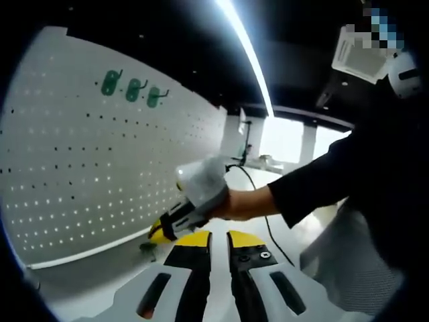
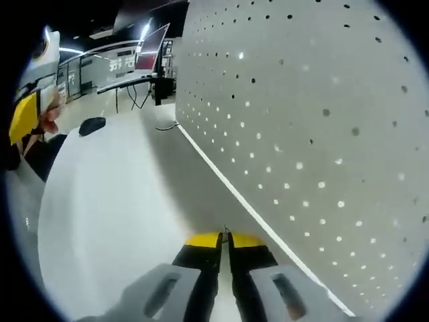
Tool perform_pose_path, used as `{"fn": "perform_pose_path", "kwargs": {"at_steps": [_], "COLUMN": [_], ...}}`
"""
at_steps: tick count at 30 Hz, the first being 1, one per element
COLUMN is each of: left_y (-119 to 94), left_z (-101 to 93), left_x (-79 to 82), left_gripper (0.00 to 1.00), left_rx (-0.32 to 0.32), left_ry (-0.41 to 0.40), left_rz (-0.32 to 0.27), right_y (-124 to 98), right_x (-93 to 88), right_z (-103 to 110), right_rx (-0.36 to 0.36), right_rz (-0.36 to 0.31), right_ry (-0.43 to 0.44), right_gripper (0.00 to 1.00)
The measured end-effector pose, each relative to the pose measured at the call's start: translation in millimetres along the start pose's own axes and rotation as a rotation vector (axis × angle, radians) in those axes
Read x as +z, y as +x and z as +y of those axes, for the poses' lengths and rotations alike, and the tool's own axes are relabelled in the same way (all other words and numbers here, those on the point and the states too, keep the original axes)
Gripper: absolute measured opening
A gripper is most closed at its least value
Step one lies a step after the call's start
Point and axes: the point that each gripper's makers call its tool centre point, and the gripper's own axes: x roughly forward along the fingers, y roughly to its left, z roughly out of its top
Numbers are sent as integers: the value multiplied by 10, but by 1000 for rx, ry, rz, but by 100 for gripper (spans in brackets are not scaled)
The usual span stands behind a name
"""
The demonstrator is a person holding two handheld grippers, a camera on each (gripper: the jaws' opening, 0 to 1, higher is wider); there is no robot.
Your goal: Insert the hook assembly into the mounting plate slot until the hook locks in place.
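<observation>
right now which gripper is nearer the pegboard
Right. The right gripper sits at the foot of the pegboard; the left gripper is held farther back.

A pegboard (image 1: 100, 154) stands upright on the worktop (image 1: 100, 282), ahead and to the left of the left gripper (image 1: 219, 241) jaws. Three hooks (image 1: 134, 87) hang side by side high on the board, well above the jaws. The right gripper (image 1: 164, 231) sits just ahead-left of those jaws, low near the board's foot, with what may be another hook (image 1: 147, 248) at its tip.

In the right gripper view, the board rises right of the jaws and the worktop spreads left.
</observation>
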Motion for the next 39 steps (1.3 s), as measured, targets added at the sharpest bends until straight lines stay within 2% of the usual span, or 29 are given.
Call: {"fn": "perform_pose_path", "kwargs": {"at_steps": [7, 10, 19, 25, 33, 36, 39], "left_y": [-19, -19, -23, -19, -6, 2, 6], "left_z": [8, 8, 11, 2, -9, -12, -9], "left_x": [52, 58, 79, 88, 73, 62, 50], "left_gripper": [9, 9, 9, 9, 9, 9, 8], "left_rx": [4, 3, 3, 0, -4, -4, -2], "left_ry": [3, 5, 5, 6, 7, 6, 5], "left_rz": [-17, -18, -25, -26, -21, -16, -13], "right_y": [104, 151, 208, 198, 104, 37, -42], "right_x": [27, -6, -65, -62, -18, 8, 20], "right_z": [21, 22, 8, 21, -3, -15, -30], "right_rx": [4, 8, 15, 18, 13, 10, 13], "right_rz": [28, 67, 109, 105, 67, 36, -11], "right_ry": [-71, -115, -150, -164, -115, -65, 30], "right_gripper": [3, 3, 2, 0, 0, 0, 0]}}
